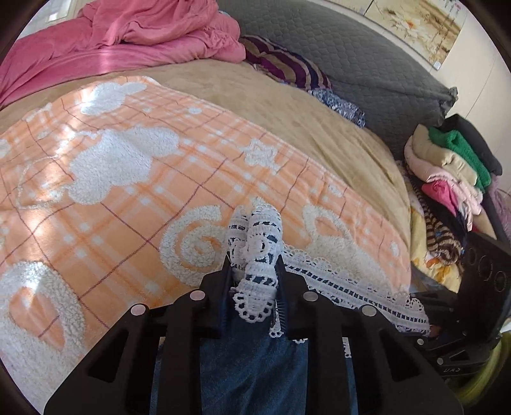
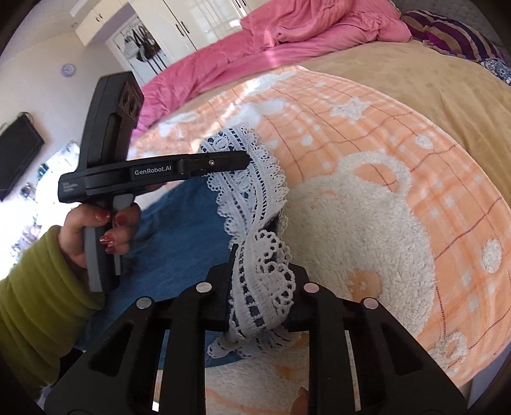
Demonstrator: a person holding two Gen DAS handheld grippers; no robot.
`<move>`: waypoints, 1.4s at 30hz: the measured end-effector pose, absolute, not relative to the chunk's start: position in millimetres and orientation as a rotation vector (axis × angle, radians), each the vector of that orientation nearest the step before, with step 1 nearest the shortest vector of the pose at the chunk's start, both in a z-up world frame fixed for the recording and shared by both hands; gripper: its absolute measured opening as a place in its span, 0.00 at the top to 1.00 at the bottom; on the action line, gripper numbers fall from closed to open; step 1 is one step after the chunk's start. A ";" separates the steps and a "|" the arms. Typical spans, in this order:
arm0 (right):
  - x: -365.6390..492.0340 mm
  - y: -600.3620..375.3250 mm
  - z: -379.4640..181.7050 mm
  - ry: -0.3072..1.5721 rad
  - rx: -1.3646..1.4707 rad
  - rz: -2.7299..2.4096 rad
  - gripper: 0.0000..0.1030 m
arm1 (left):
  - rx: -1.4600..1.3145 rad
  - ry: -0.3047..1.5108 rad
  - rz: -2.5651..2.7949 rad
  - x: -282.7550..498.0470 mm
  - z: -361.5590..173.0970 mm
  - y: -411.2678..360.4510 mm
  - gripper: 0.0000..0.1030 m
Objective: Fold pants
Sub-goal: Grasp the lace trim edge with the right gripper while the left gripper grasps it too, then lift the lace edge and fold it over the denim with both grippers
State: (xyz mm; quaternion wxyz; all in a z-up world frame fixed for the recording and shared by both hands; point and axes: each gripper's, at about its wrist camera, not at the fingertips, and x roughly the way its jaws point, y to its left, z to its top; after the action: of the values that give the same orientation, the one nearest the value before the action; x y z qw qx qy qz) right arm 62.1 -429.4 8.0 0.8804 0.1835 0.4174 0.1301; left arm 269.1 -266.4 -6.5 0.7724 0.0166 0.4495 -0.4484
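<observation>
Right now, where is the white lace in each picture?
Left wrist view: the lace is bottom middle, pinched in the left gripper.
Right wrist view: the lace is in the middle, running from the left gripper down into the right gripper.
Shared landmark: the pink blanket at the top.

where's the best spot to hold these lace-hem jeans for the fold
Grip the blue denim pants at the white lace hem, as both grippers do: left gripper and right gripper, fingers coming in from the hem's near side. The bunched lace gives thick purchase.
</observation>
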 end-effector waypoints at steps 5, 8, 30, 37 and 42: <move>54.6 -420.6 24.4 0.787 0.385 0.361 0.86 | -0.038 0.922 -0.976 263.6 20.6 -234.1 0.78; 49.4 -409.9 36.0 0.737 0.360 0.425 0.86 | -0.079 0.897 -0.977 257.9 34.2 -207.6 0.78; 0.9 -212.4 38.6 0.736 -0.226 0.798 0.85 | -0.469 0.932 -0.690 215.8 11.5 -5.5 0.49; -25.4 -178.0 24.9 0.729 -0.374 0.937 0.50 | -0.594 1.029 -0.634 204.1 -0.6 22.3 0.29; -16.8 -198.8 45.3 0.675 -0.275 0.976 0.36 | -0.582 1.097 -0.558 195.8 -12.4 29.4 0.27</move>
State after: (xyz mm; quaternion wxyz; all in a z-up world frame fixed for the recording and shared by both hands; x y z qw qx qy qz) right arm -16.8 -198.8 45.3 0.8203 -0.1293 0.3170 0.4582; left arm 195.8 29.4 -12.4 0.7772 -0.2691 0.5071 -0.2578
